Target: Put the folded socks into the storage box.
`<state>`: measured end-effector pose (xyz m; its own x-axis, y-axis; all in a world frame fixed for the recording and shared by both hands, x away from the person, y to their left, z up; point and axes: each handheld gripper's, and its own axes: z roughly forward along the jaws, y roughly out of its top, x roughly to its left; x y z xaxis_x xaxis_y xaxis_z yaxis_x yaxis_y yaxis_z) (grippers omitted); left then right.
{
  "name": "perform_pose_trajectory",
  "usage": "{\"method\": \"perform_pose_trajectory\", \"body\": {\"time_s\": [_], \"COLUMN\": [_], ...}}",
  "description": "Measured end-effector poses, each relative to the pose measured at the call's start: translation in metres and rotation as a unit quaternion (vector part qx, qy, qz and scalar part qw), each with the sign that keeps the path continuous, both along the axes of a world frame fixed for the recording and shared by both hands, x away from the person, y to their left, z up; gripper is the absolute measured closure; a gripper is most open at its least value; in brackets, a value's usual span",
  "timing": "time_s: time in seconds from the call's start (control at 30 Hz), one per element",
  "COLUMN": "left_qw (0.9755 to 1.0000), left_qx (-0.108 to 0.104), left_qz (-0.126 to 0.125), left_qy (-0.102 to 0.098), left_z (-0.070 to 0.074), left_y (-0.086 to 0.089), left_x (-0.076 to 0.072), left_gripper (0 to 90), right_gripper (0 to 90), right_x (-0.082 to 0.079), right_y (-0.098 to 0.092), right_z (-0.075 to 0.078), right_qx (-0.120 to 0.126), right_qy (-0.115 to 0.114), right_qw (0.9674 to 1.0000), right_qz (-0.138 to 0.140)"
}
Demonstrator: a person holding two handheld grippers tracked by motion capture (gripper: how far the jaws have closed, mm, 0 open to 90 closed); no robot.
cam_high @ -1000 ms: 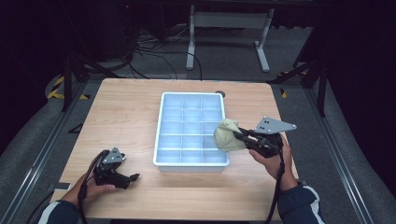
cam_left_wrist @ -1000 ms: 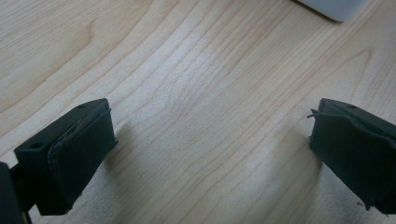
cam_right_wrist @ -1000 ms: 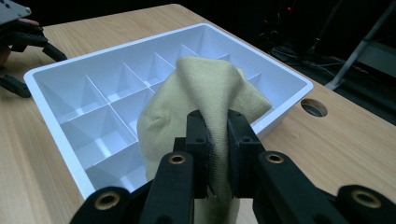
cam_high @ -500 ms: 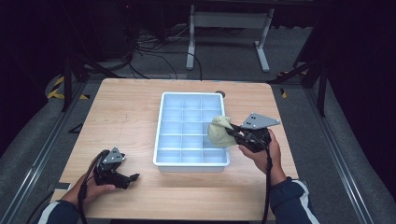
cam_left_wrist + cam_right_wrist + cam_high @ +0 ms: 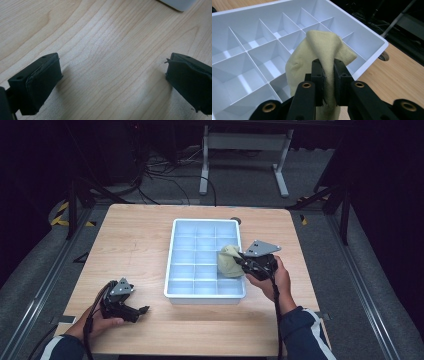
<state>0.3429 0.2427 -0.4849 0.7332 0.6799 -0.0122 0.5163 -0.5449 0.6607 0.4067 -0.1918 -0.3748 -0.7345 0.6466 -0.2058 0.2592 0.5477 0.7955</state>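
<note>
Looking across my table [image 5: 150, 235] first, pale wood carries everything, with dark floor and cables beyond its far edge. At its middle sits the white compartment tray [image 5: 172, 270], a grid of small empty cells, long axis running near to far. My right gripper [image 5: 241, 261] hangs over the tray's right column, roughly midway along it, jaws clenched on a pale yellow sock [image 5: 322, 50]. From the right gripper view, the fabric is pinched between the jaws and bulges out ahead of them above the cells by the right wall [image 5: 367, 45]. I judge the coming move turns on that: the sock lies just past the jaws, directly over a right-hand cell, so a short descent would seat it. My left gripper [image 5: 142, 310] rests on the table near-left of the tray, jaws released and spread over bare wood, well apart from the sock.
</note>
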Motion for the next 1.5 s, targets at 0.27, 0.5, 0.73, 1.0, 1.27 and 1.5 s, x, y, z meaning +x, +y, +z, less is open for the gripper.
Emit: {"method": "perform_pose_trajectory", "body": {"time_s": [0.27, 0.5, 0.73, 1.0, 1.27, 1.5], "left_qw": [1.0, 1.0, 1.0, 1.0, 1.0, 1.0], "left_qx": [0.0, 0.0, 0.0, 0.0, 0.0, 0.0], "left_qz": [0.0, 0.0, 0.0, 0.0, 0.0, 0.0], "left_qy": [-0.001, -0.001, -0.001, -0.001, -0.001, -0.001], "left_z": [0.0, 0.0, 0.0, 0.0, 0.0, 0.0], "left_y": [0.0, 0.0, 0.0, 0.0, 0.0, 0.0], "left_x": [0.0, 0.0, 0.0, 0.0, 0.0, 0.0], "left_gripper": [0.4, 0.4, 0.4, 0.4, 0.4, 0.4], "right_gripper": [81.0, 81.1, 81.1, 81.1, 81.1, 81.1], "right_x": [0.004, 0.005, 0.003, -0.003, -0.002, 0.007], "right_y": [0.01, 0.016, 0.021, 0.023, 0.027, 0.036], "right_z": [-0.008, -0.016, -0.021, -0.022, -0.027, -0.029], "right_qx": [-0.042, -0.085, -0.095, -0.082, -0.09, -0.133], "right_qy": [0.0, 0.003, 0.012, 0.033, 0.07, 0.104], "right_qw": [0.9991, 0.9964, 0.9952, 0.9944, 0.9907, 0.983], "right_qz": [-0.002, 0.005, 0.021, 0.058, 0.074, 0.073]}}
